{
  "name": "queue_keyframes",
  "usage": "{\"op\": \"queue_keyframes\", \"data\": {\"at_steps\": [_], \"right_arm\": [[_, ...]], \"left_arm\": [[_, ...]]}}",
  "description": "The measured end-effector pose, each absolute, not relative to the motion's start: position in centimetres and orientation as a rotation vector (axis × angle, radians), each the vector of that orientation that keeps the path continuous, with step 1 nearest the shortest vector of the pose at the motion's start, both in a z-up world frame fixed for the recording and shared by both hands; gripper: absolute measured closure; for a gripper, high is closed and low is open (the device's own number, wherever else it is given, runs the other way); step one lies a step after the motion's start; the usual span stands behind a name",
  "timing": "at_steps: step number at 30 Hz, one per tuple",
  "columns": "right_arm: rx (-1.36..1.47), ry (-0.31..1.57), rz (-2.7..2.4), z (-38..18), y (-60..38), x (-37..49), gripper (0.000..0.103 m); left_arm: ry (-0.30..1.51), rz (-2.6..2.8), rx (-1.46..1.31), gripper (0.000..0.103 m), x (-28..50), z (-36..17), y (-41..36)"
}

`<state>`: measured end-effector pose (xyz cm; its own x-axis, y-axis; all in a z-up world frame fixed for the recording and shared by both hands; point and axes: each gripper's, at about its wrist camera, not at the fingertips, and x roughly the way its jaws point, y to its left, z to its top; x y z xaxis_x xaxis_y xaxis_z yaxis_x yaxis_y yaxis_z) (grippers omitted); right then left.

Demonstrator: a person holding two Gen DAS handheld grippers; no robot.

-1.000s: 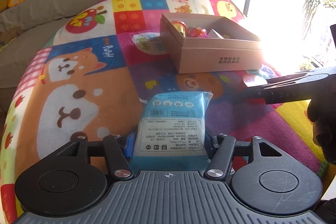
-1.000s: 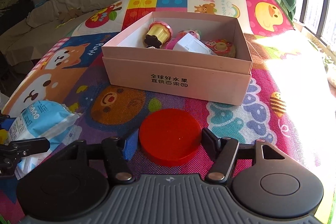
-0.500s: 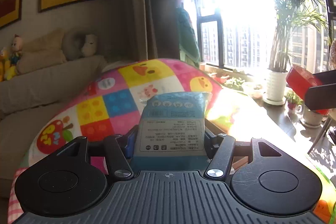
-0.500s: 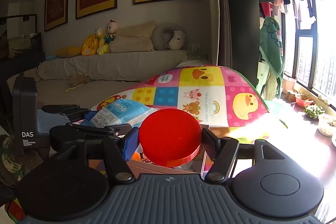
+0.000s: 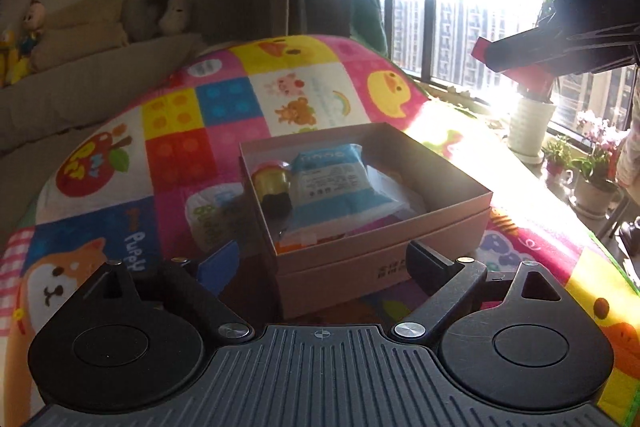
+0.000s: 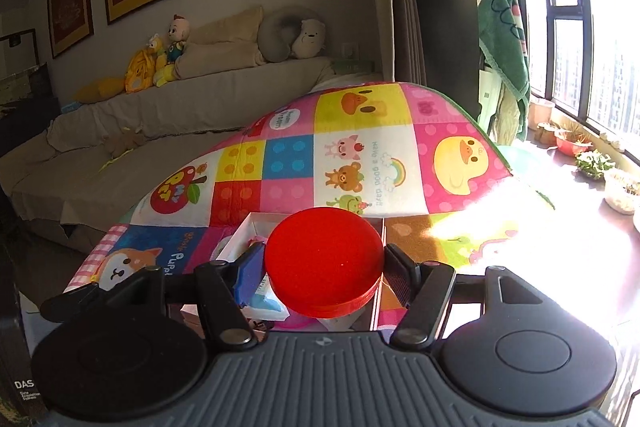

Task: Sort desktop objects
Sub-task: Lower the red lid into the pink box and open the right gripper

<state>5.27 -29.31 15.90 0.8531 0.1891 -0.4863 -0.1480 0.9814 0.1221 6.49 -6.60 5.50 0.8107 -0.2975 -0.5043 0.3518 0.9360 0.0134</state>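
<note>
Packet (image 5: 336, 183) dropped, left gripper (image 5: 324, 263) spread, right gripper (image 6: 324, 263) clamping disc (image 6: 323, 261)

Blue packet (image 5: 334, 183) inside pink box (image 5: 384, 259), beyond the spread, empty left hand-held gripper (image 5: 320, 265).

- My left gripper (image 5: 324, 259) was squeezing the blue pack (image 5: 340, 183) a moment ago. Now its fingers are spread wide and hold nothing.
- The blue pack now lies inside the pink box (image 5: 384, 251), next to the little yellow cup toy (image 5: 274, 183).
- My right gripper (image 6: 324, 263) picked the red round lid (image 6: 323, 261) up off the mat (image 6: 360, 155). Now the lid is up in the air, over the box.
</note>
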Motion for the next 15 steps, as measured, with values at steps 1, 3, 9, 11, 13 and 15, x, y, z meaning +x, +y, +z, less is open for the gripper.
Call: {"op": "queue_keyframes", "data": {"at_steps": [1, 3, 9, 11, 13, 15], "right_arm": [[0.09, 0.536, 0.167, 15.4, -29.0, 6.6, 0.039], [0.11, 0.545, 0.154, 14.6, -28.4, 9.0, 0.039], [0.104, 0.545, 0.074, 11.6, -26.8, 14.7, 0.026], [0.073, 0.547, 0.108, 10.9, -25.3, 14.6, 0.027], [0.037, 0.554, 0.167, 10.1, -23.1, 14.1, 0.032], [0.0, 0.577, 0.215, 9.2, -20.7, 13.9, 0.037]], "left_arm": [[0.53, -0.339, 0.1, 0.008, 6.3, 5.4, -6.2], [0.536, -0.325, 0.084, 0.008, 6.0, 5.4, -5.6], [0.551, -0.256, 0.048, 0.004, 5.0, 5.2, -3.2], [0.569, -0.236, 0.021, 0.004, 4.9, 4.9, -2.4], [0.592, -0.229, -0.006, 0.004, 5.1, 4.5, -2.1], [0.614, -0.23, -0.019, 0.004, 5.3, 4.1, -2.2]]}}
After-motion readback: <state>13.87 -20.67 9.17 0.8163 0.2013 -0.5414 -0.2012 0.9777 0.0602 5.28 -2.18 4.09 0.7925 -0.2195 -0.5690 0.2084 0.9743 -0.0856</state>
